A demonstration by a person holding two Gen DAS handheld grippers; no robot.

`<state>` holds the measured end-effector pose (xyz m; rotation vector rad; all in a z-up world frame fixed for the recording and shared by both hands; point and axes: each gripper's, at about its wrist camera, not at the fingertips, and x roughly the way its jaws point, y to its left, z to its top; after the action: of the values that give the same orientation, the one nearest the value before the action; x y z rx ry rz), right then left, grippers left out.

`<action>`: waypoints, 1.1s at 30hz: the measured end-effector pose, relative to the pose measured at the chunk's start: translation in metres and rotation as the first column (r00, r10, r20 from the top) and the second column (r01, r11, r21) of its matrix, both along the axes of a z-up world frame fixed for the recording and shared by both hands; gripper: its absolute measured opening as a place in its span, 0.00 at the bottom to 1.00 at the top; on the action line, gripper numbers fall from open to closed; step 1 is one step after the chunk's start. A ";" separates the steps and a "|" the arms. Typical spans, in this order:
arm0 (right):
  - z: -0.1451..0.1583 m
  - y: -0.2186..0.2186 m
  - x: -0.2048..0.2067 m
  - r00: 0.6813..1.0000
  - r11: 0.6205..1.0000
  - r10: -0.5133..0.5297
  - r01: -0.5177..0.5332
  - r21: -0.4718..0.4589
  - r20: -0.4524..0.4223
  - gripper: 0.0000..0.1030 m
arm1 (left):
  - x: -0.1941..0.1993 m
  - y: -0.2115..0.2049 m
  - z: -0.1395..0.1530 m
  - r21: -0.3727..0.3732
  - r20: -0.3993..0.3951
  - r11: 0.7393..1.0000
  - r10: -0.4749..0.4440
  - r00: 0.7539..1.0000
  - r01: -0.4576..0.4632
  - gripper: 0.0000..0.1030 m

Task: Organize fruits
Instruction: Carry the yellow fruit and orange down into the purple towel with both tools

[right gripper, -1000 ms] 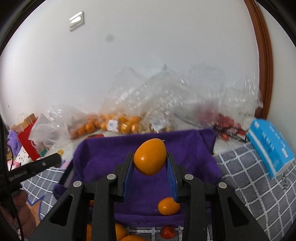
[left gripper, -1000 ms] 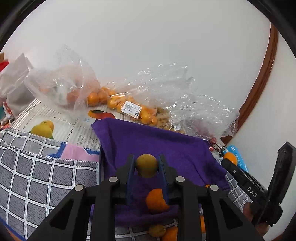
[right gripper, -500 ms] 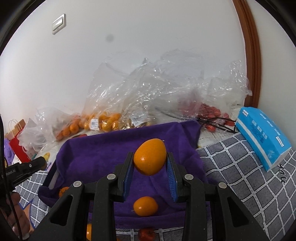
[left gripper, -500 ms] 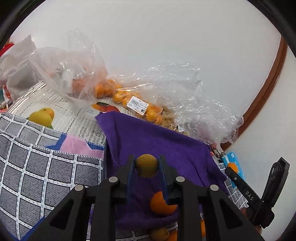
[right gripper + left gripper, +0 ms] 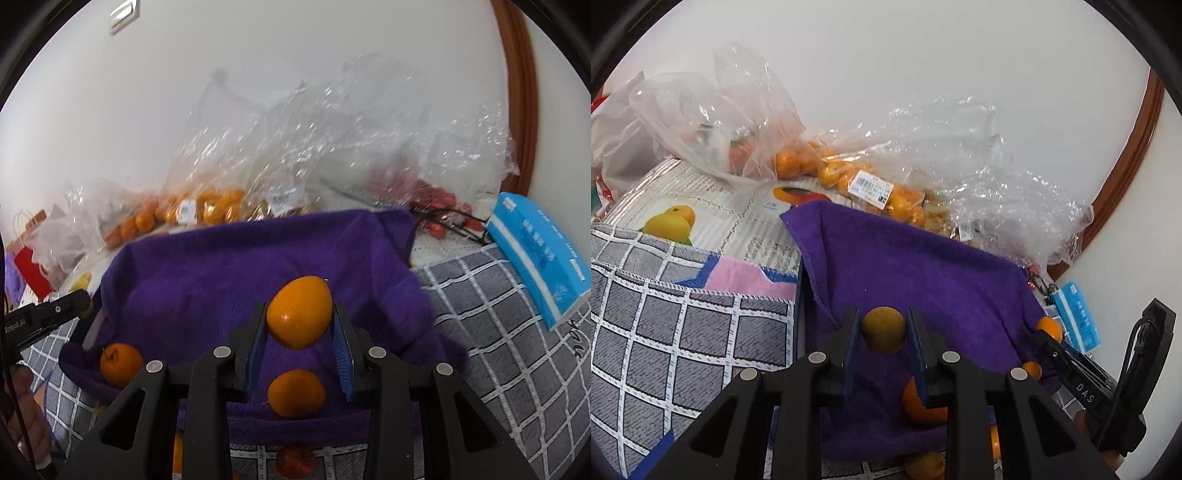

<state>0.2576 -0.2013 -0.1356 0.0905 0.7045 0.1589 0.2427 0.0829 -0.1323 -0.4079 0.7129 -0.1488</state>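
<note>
My left gripper (image 5: pixel 883 332) is shut on a small dull-orange fruit (image 5: pixel 883 328), held above a tray lined with a purple towel (image 5: pixel 905 273). My right gripper (image 5: pixel 300 321) is shut on a larger bright orange (image 5: pixel 299 312) over the same purple towel (image 5: pixel 229 273). Two loose oranges lie on the towel below, one in the middle (image 5: pixel 296 393) and one at the left (image 5: pixel 120 364). In the left wrist view another orange (image 5: pixel 918 404) lies on the towel behind my right finger. The right gripper with its orange (image 5: pixel 1049 329) shows at the right edge there.
Clear plastic bags of small oranges (image 5: pixel 831 171) and red fruit (image 5: pixel 436 199) line the white wall behind the tray. A blue tissue pack (image 5: pixel 539 254) lies on the grey checked cloth (image 5: pixel 498 332) at right. More fruit (image 5: pixel 295 459) sits in front of the tray. A fruit-printed paper (image 5: pixel 683 218) lies at left.
Both grippers have sunk toward the purple towel, each keeping its fruit. The towel and the loose oranges on it now look larger and closer.
</note>
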 end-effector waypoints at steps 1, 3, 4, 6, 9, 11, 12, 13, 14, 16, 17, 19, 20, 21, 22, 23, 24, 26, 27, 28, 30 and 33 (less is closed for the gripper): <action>-0.002 0.002 0.000 1.000 1.000 0.001 -0.001 -0.008 -0.004 0.33 | 0.001 -0.001 -0.001 0.001 -0.006 1.000 -0.002 1.000 0.002 0.23; -0.005 0.005 0.001 1.000 1.000 0.007 -0.007 -0.027 -0.012 0.33 | 0.002 -0.002 -0.002 0.000 -0.014 1.000 -0.008 1.000 0.008 0.23; -0.006 0.007 0.001 1.000 0.999 0.010 -0.010 -0.031 -0.015 0.33 | 0.002 -0.003 -0.003 0.003 -0.017 1.000 -0.010 1.000 0.010 0.23; -0.007 0.008 0.001 1.000 0.999 0.015 -0.016 -0.032 -0.019 0.33 | 0.003 -0.004 -0.004 0.012 -0.025 1.000 -0.014 1.000 0.014 0.23; -0.009 0.008 0.003 0.999 0.999 0.013 -0.014 -0.032 -0.032 0.33 | 0.005 -0.006 -0.007 0.020 -0.041 0.999 -0.025 0.999 0.026 0.23; -0.011 0.007 0.004 0.999 1.000 0.010 -0.011 -0.023 -0.045 0.33 | 0.006 -0.009 -0.008 0.033 -0.051 0.999 -0.034 0.998 0.036 0.23; -0.012 0.007 0.006 0.999 1.000 0.009 -0.010 -0.020 -0.052 0.33 | 0.007 -0.009 -0.008 0.038 -0.054 0.998 -0.037 0.998 0.039 0.23; -0.013 0.007 0.006 0.998 1.000 0.008 -0.009 -0.020 -0.055 0.33 | 0.007 -0.011 -0.009 0.045 -0.058 0.998 -0.041 0.997 0.044 0.23; -0.013 0.006 0.006 0.998 1.000 0.006 -0.007 -0.022 -0.059 0.33 | 0.007 -0.012 -0.010 0.047 -0.060 0.998 -0.045 0.997 0.048 0.23; -0.014 0.007 0.007 0.998 1.000 0.006 -0.007 -0.024 -0.064 0.33 | 0.008 -0.015 -0.011 0.053 -0.067 0.997 -0.054 0.996 0.057 0.23; -0.015 0.007 0.008 0.998 1.000 0.006 -0.008 -0.024 -0.069 0.33 | 0.008 -0.015 -0.011 0.057 -0.068 0.997 -0.054 0.996 0.058 0.23; -0.016 0.007 0.009 0.997 1.000 0.005 -0.007 -0.027 -0.077 0.33 | 0.008 -0.017 -0.012 0.069 -0.068 0.996 -0.057 0.996 0.062 0.23; -0.016 0.007 0.009 0.997 1.000 0.004 -0.006 -0.029 -0.079 0.33 | 0.008 -0.017 -0.012 0.071 -0.069 0.996 -0.057 0.996 0.062 0.23; -0.016 0.007 0.009 0.997 1.000 0.003 -0.005 -0.030 -0.081 0.33 | 0.008 -0.017 -0.012 0.072 -0.071 0.995 -0.058 0.996 0.063 0.23; -0.016 0.007 0.009 0.997 1.000 0.003 -0.006 -0.031 -0.082 0.33 | 0.008 -0.016 -0.013 0.072 -0.072 0.995 -0.059 0.996 0.064 0.23; -0.016 0.008 0.009 0.997 0.999 0.003 -0.006 -0.032 -0.083 0.33 | 0.008 -0.016 -0.013 0.072 -0.074 0.995 -0.059 0.996 0.065 0.23; -0.016 0.008 0.009 0.996 0.999 0.004 -0.006 -0.033 -0.084 0.33 | 0.007 -0.016 -0.013 0.073 -0.075 0.995 -0.059 0.995 0.065 0.23; -0.017 0.009 0.009 0.996 0.999 0.003 -0.007 -0.035 -0.089 0.33 | 0.008 -0.017 -0.013 0.080 -0.079 0.995 -0.060 0.995 0.067 0.23; -0.017 0.009 0.009 0.996 0.999 0.003 -0.007 -0.035 -0.093 0.33 | 0.009 -0.018 -0.013 0.084 -0.079 0.994 -0.062 0.995 0.069 0.23; -0.018 0.009 0.010 0.995 0.999 0.003 -0.007 -0.034 -0.098 0.33 | 0.009 -0.019 -0.014 0.089 -0.079 0.994 -0.063 0.995 0.070 0.23; -0.019 0.008 0.011 0.994 0.999 0.003 -0.007 -0.033 -0.106 0.33 | 0.009 -0.018 -0.014 0.091 -0.081 0.993 -0.063 0.995 0.070 0.23; -0.021 0.008 0.012 0.993 0.999 0.001 -0.005 -0.034 -0.117 0.33 | 0.009 -0.018 -0.014 0.092 -0.082 0.993 -0.063 0.995 0.070 0.23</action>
<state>0.2698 -0.1936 -0.1564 0.0662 0.8242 0.1454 0.2521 0.0647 -0.1463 -0.3006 0.8090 -0.1614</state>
